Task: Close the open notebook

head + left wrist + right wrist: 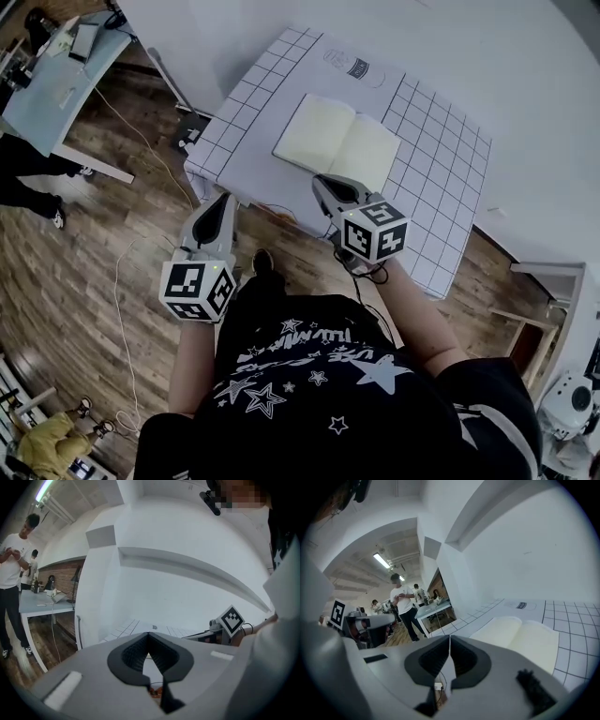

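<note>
The open notebook [337, 142] lies flat with cream blank pages on the white gridded table [441, 187]. In the right gripper view the notebook [520, 637] sits just ahead and to the right of the jaws. My right gripper [319, 180] hovers at the table's near edge, right in front of the notebook, shut and holding nothing [449, 639]. My left gripper [225, 199] hangs over the wood floor beside the table's near left corner, also shut and holding nothing [149, 637]. The left gripper view shows only the table's grid [126, 629] and the right gripper's marker cube [232, 619].
A pale blue desk [56, 84] with clutter stands at the far left, with people near it [11, 573]. A cable [141, 141] trails over the wood floor. White walls rise behind the table.
</note>
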Demonstrator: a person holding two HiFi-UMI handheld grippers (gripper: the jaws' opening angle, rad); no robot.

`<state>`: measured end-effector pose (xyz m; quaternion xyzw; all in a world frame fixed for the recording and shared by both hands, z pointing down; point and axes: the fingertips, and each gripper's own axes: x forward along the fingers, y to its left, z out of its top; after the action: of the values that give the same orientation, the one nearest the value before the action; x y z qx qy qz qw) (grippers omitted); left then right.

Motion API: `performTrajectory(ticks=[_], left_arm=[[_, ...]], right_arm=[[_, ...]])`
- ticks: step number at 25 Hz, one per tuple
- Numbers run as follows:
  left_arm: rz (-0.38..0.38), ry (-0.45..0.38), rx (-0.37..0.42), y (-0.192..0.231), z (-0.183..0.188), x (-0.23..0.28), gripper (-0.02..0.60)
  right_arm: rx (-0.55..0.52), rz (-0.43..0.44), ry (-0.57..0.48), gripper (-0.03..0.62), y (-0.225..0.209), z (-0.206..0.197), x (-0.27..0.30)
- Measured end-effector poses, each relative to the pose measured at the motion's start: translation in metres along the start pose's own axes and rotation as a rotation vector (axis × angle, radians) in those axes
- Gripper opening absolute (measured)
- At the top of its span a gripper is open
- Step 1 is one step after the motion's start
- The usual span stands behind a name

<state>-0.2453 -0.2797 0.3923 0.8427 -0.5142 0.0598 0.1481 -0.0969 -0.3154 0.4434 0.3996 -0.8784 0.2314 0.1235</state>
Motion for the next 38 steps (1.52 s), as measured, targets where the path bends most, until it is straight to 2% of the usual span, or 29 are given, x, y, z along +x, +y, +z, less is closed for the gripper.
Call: performTrajectory(ticks=[6, 11, 14, 16, 24, 29, 32, 34, 38], left_arm=[[-0.051, 0.016, -0.012, 0.049, 0.010, 0.029, 0.009], [-0.100, 0.048, -0.047, 0.081, 0.002, 0.051, 0.009], [-0.133, 0.065, -0.042, 0.094, -0.001, 0.064, 0.009], [-0.150, 0.071, -0.042, 0.101, -0.002, 0.070, 0.009], [-0.192, 0.104, -0.058, 0.118, -0.012, 0.081, 0.009], [-0.201, 0.115, -0.062, 0.129, -0.015, 0.085, 0.009], [-0.193, 0.110, -0.069, 0.132, -0.017, 0.085, 0.009], [-0.186, 0.104, -0.079, 0.133, -0.018, 0.084, 0.009], [-0.186, 0.105, -0.093, 0.133, -0.020, 0.081, 0.009]], right_arm=[[-0.004, -0.057, 0.075, 0.017, -0.007, -0.002, 0.057], [-0.009, -0.098, 0.154, 0.018, -0.011, -0.015, 0.098], [-0.020, -0.124, 0.203, 0.022, -0.015, -0.024, 0.123], [-0.023, -0.141, 0.233, 0.072, -0.018, -0.029, 0.137], [-0.105, -0.273, 0.349, 0.117, -0.037, -0.049, 0.175], [-0.192, -0.339, 0.404, 0.115, -0.043, -0.056, 0.184], [-0.208, -0.357, 0.409, 0.065, -0.047, -0.056, 0.184], [-0.215, -0.350, 0.414, 0.060, -0.048, -0.057, 0.184], [-0.341, -0.344, 0.447, 0.050, -0.045, -0.056, 0.185]])
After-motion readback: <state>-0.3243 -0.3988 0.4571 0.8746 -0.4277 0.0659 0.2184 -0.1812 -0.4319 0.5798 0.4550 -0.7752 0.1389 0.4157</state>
